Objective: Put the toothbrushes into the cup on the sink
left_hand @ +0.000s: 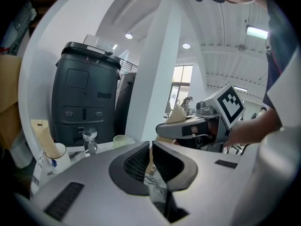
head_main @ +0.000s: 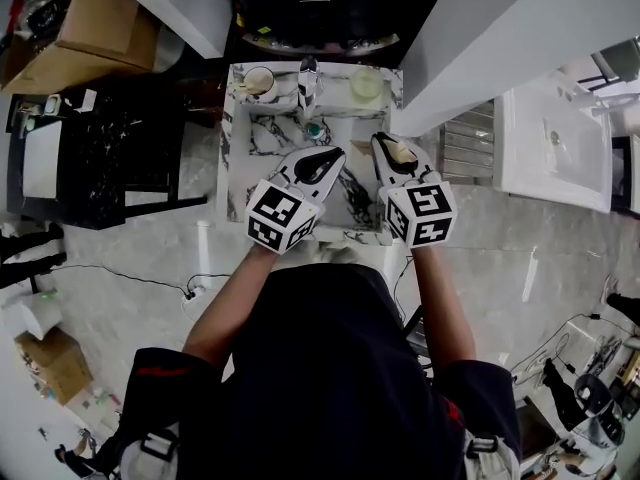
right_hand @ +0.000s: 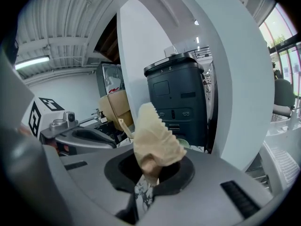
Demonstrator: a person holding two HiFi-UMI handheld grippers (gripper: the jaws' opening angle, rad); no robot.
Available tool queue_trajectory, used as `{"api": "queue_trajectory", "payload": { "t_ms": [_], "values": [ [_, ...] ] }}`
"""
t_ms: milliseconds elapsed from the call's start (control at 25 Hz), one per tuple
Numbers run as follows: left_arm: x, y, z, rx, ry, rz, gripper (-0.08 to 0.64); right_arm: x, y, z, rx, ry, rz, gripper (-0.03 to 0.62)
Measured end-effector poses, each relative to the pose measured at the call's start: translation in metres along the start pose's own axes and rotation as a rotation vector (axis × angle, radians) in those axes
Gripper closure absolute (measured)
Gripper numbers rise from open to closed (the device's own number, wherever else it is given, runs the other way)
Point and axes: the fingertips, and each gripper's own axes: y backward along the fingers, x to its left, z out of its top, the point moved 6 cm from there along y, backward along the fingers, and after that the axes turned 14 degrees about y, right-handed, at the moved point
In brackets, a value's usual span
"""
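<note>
The two grippers are hanging side by side over the marble sink [head_main: 265, 133]. The job looks nearly done. The right gripper [head_main: 384, 141] is pinching a torn bit of tan paper [right_hand: 153, 138], maybe a wrapper to take away. The left gripper [left_hand: 150, 147] is pressing its jaws together on nothing. Ahead of it, off to its left, the white cup [left_hand: 56, 153] is holding a tan stick [left_hand: 43, 134], likely a toothbrush. Behind the sink a tall dark bin [left_hand: 84, 93] is standing in a bright white room.
</note>
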Motion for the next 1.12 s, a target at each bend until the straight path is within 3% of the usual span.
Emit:
{"api": "queue_trajectory", "payload": {
  "t_ms": [520,1120],
  "values": [
    [0.047,-0.016,0.017,0.018,0.029,-0.009,0.531,-0.028,-0.045,0.022,0.003,0.003,-0.055,0.545],
    [0.062,-0.033,0.025,0.044,0.042,-0.033,0.531,-0.072,-0.074,0.071,-0.059,0.075,-0.117,0.545]
  ]
}}
